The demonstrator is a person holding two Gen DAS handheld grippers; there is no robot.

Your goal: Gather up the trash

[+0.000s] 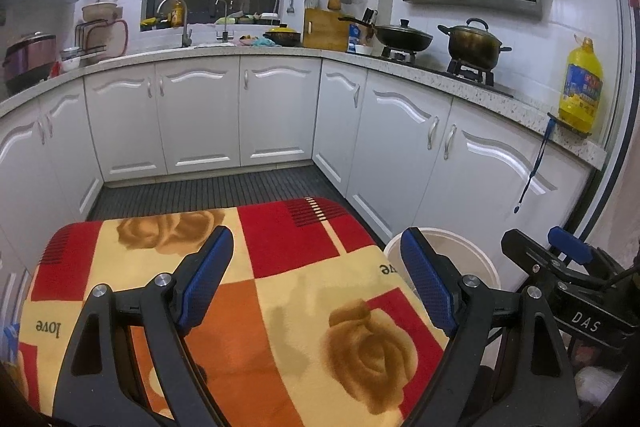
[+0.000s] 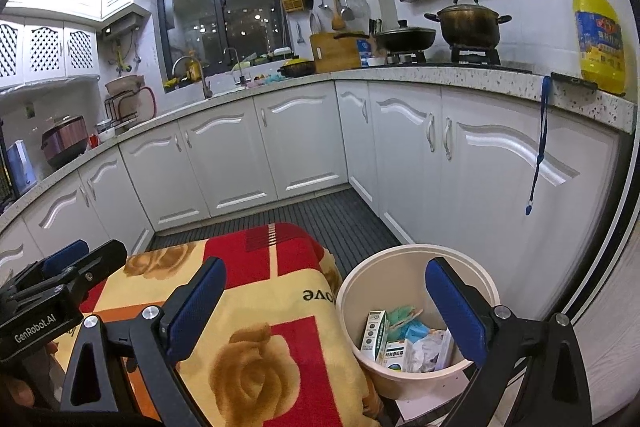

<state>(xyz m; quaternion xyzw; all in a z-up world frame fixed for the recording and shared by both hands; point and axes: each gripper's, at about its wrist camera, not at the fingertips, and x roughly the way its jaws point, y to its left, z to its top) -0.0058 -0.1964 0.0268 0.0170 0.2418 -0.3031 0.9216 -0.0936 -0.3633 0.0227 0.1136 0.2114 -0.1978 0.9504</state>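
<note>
The left hand-held gripper [image 1: 316, 279] hangs released above the tabletop [image 1: 280, 291], which is draped in a red, orange and cream cloth with rose prints. Its blue fingers [image 1: 208, 279] stand wide apart with nothing between them. The right hand-held gripper [image 2: 326, 311] is likewise released and empty; its jaws spread over the gap between the cloth edge and the bin [image 2: 404, 259].

That pale round bin stands on the floor just beside the tabletop, near the white cabinets [image 2: 304, 139], probably so that rubbish can be dropped over the edge without a long reach. Inside lies the trash [image 2: 404, 339]: a small green-and-white carton standing against the wall, another printed box, crumpled teal material and whitish wrapping. No loose rubbish shows on the visible part of the cloth, so the collecting looks largely done, judging by what lies in the bin. Both grippers point slightly downward, side by side, as if at rest over a finished surface.
</note>
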